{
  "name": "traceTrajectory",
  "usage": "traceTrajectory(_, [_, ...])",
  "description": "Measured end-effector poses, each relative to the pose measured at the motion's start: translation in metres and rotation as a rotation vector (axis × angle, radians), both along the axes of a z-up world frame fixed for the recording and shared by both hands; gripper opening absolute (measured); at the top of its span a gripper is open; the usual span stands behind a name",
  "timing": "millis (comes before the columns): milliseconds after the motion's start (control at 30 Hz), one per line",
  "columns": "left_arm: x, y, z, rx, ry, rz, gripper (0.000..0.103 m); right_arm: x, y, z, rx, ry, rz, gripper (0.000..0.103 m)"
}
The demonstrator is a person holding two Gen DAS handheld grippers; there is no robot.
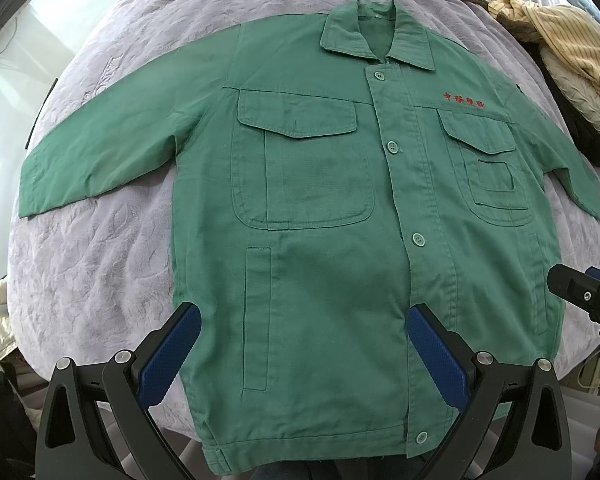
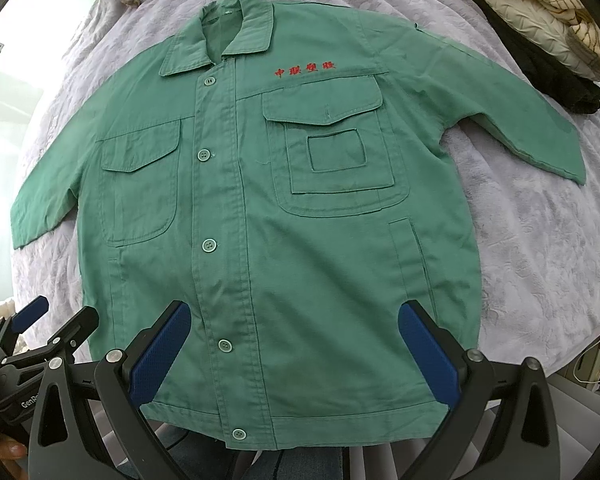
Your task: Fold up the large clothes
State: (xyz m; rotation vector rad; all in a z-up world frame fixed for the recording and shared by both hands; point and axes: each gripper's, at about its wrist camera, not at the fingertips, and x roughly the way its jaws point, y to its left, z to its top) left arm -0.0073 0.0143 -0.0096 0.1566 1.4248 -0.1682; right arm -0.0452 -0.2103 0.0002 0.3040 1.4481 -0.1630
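Both hand-held grippers are wide open right now, nothing in either one. The left hand-held gripper hangs over the jacket's lower left panel, near the hem, and the right hand-held gripper does the same over the lower right panel, straddling the button placket. You can spot each one at the edge of the other's view, so they're side by side.

The jacket is a green work jacket, spread flat and face up on a bed with a lilac quilt, buttoned, collar at the far end, both sleeves out to the sides. The hem sits right at the near edge of the bed.

Handling-wise, my guess: it looks like a sturdy woven twill, so fairly light but with some body. It should hold a crease and not slither around much. The placket, pocket flaps and hem are thicker layers, so bulky spots to pinch.

I'd go for the left cuff and right cuff or the shoulder seams to fold the sleeves in first, pinching one edge cleanly without catching the quilt underneath.

There's a pile of other clothes at the far right, well apart from the jacket.
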Motion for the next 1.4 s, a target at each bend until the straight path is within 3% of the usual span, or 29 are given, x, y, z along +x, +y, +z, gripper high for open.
traceTrajectory(633, [0.005, 0.006, -0.006, -0.037, 0.01, 0.022, 0.103, 0.005, 0.012, -0.008, -0.01, 0.039, 0.02, 0.103])
traceTrajectory(867, [0.012, 0.029, -0.012, -0.105, 0.01, 0.076, 0.103, 0.011, 0.041, -0.007, 0.0, 0.035, 0.08, 0.103])
traceTrajectory(1133, [0.042, 0.109, -0.025, -0.165, -0.052, 0.233, 0.103, 0.024, 0.111, -0.021, 0.012, 0.024, 0.208, 0.103])
traceTrajectory(1400, [0.094, 0.241, -0.053, -0.233, -0.196, 0.478, 0.103, 0.04, 0.172, -0.057, 0.059, 0.015, 0.313, 0.103])
